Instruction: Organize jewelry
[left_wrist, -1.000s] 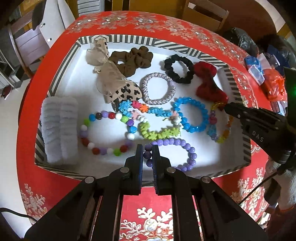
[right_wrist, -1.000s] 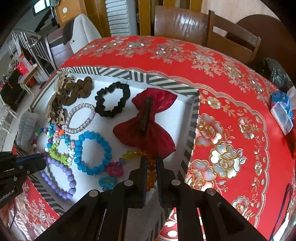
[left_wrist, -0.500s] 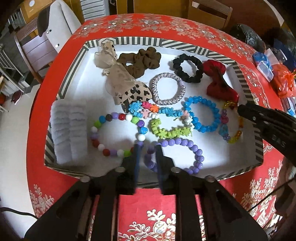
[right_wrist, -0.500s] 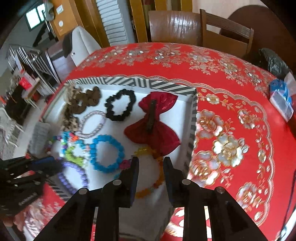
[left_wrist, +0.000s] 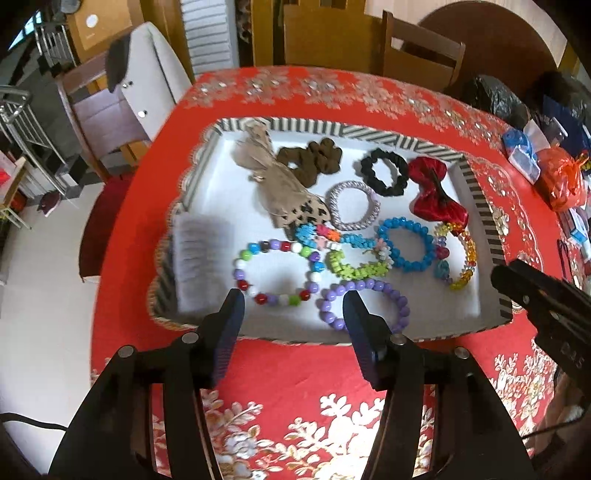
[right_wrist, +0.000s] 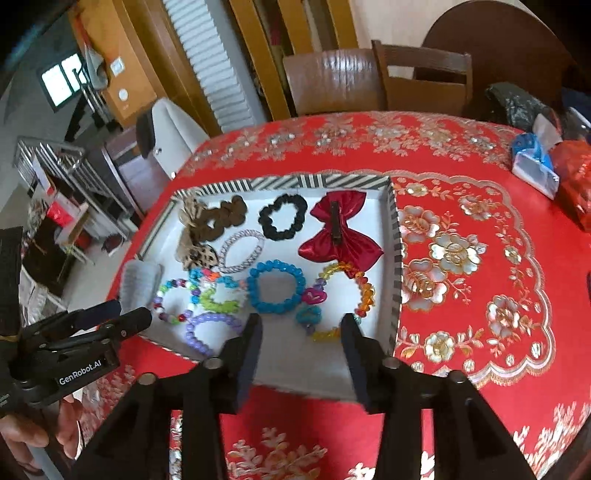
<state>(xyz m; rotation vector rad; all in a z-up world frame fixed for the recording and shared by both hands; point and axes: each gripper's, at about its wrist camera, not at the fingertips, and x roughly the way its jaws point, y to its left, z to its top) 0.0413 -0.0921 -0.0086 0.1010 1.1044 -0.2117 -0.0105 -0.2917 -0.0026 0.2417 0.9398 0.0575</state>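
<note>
A striped-rim tray (left_wrist: 488, 236) with a white floor holds the jewelry: a purple bead bracelet (left_wrist: 364, 286), a multicolour bead bracelet (left_wrist: 275, 273), a blue bead bracelet (left_wrist: 406, 243), a green-and-blue flower bracelet (left_wrist: 354, 266), an amber bead bracelet (left_wrist: 463, 254), a silver bangle (left_wrist: 352, 206), a black scrunchie (left_wrist: 384, 171), a brown scrunchie (left_wrist: 310, 158), a red bow (left_wrist: 437, 192) and a leopard bow (left_wrist: 284, 192). My left gripper (left_wrist: 293, 314) is open and empty above the tray's near edge. My right gripper (right_wrist: 301, 332) is open and empty above the near right corner.
A grey fuzzy pad (left_wrist: 199, 266) lies at the tray's left end. The tray sits on a red floral tablecloth (right_wrist: 461, 258). Bags and a blue-white packet (right_wrist: 532, 164) lie at the far right. Wooden chairs (right_wrist: 421, 81) stand behind the table.
Both grippers have opened from shut and pulled back and up from the tray. The jewelry has not moved.
</note>
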